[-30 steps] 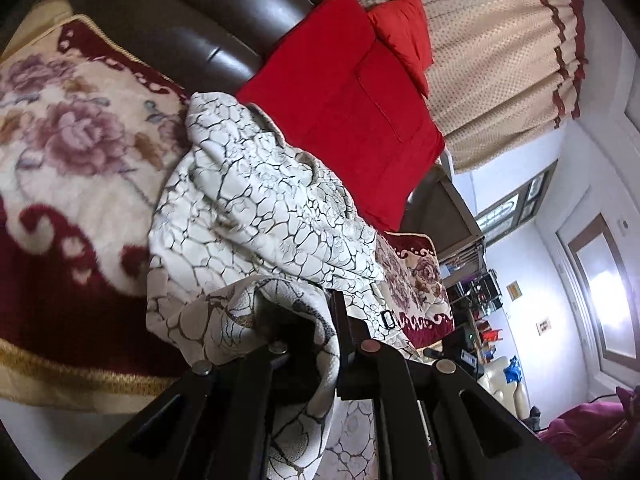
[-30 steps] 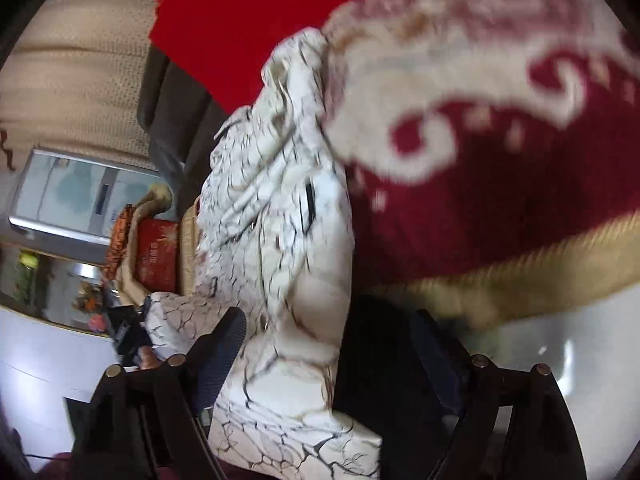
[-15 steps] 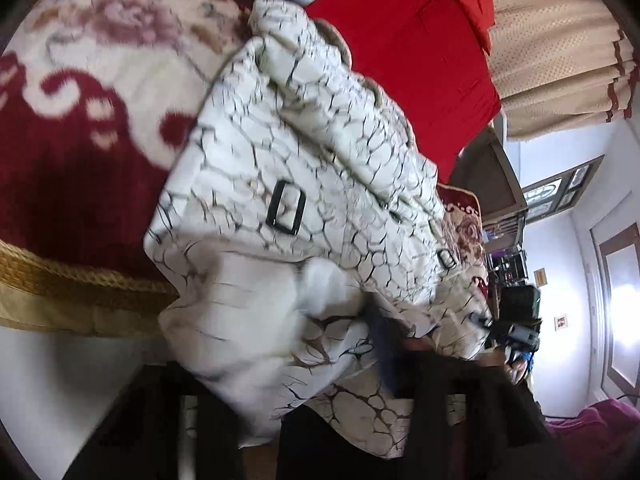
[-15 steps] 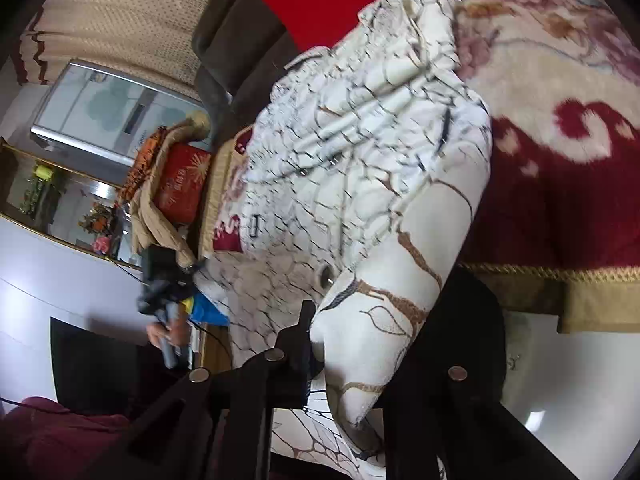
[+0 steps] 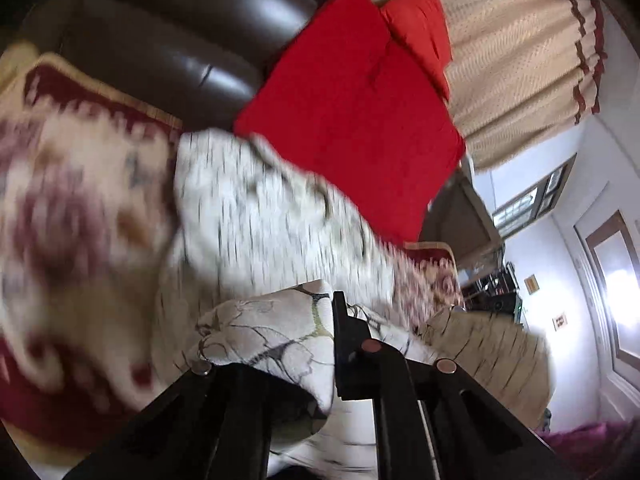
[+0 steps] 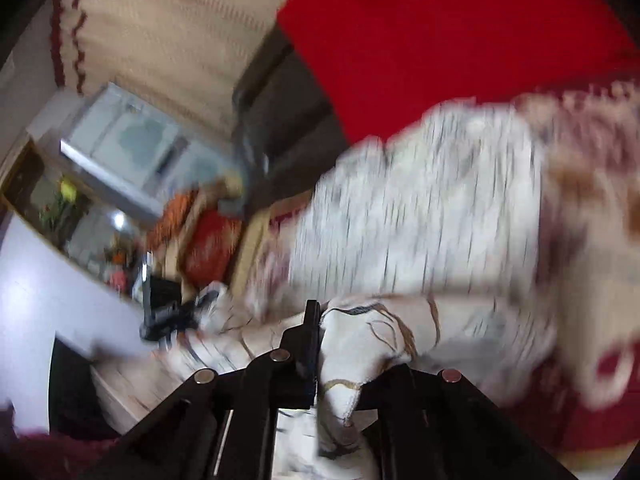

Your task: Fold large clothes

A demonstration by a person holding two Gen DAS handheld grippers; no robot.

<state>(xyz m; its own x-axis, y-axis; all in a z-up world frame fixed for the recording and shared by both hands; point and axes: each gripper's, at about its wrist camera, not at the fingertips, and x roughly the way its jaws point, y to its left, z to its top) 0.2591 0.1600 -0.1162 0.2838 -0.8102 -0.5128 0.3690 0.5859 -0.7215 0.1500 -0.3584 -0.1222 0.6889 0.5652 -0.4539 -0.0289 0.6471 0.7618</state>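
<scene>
Swung back toward the red cushion, both my left claw and right claw stay clamped on the crackle-print garment.

Motion-blurred garment and blanket

The garment is soft cream cloth printed with thin dark crackle lines, matt and thick where it bunches. The sofa back looks like dark brown leather, smooth and glossy with bright highlights. The cushion is plain red fabric, matt. The blanket seems plush and woven, floral, fuzzy. The curtain is beige textured cloth. The left gripper and right gripper look like matt black plastic with small shiny metal studs.
</scene>
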